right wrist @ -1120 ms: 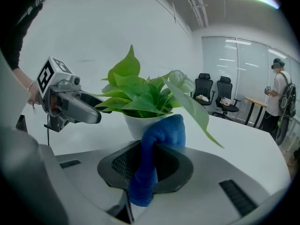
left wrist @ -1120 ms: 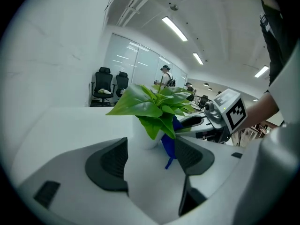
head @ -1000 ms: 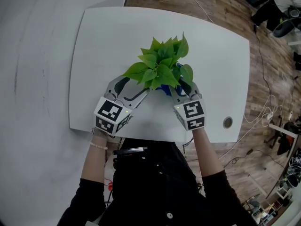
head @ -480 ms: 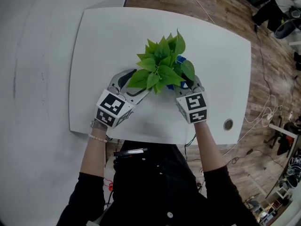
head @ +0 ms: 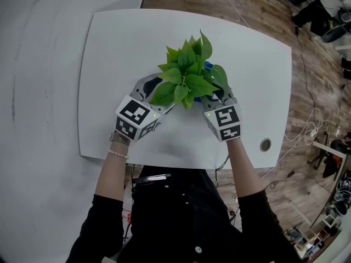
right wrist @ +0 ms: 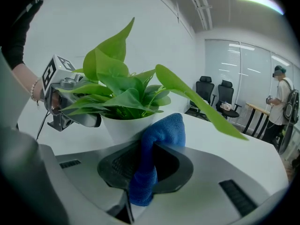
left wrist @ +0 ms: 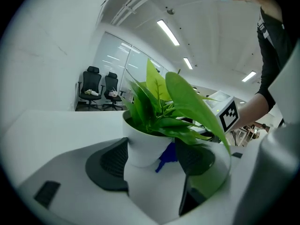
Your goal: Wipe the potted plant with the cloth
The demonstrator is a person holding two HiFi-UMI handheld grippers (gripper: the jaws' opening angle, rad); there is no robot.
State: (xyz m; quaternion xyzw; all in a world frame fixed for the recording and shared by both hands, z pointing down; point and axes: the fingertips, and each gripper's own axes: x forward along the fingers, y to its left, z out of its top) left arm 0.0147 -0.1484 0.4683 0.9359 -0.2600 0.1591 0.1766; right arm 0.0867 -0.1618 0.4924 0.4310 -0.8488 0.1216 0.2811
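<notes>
A leafy green plant (head: 188, 74) grows in a white pot (left wrist: 143, 146) in the middle of the white table (head: 258, 64). My left gripper (head: 159, 93) is open and its jaws straddle the pot. One pad (left wrist: 108, 165) lies close against the pot's side. The other pad (left wrist: 196, 157) stands apart from it under a leaf. My right gripper (head: 217, 98) is shut on a folded blue cloth (right wrist: 157, 153). The cloth's top reaches the pot's far side beneath the leaves. A bit of the cloth (head: 208, 67) shows past the foliage in the head view.
A round cable hole (head: 265, 144) sits near the table's front right edge. Cables trail over the wooden floor (head: 307, 92) to the right. Office chairs (right wrist: 213, 95) and a standing person (right wrist: 280, 102) are far behind.
Both grippers have moved forward toward the plant. The left one has slid in beside the pot and now straddles it. The right one has pushed in under the leaves with the cloth.
</notes>
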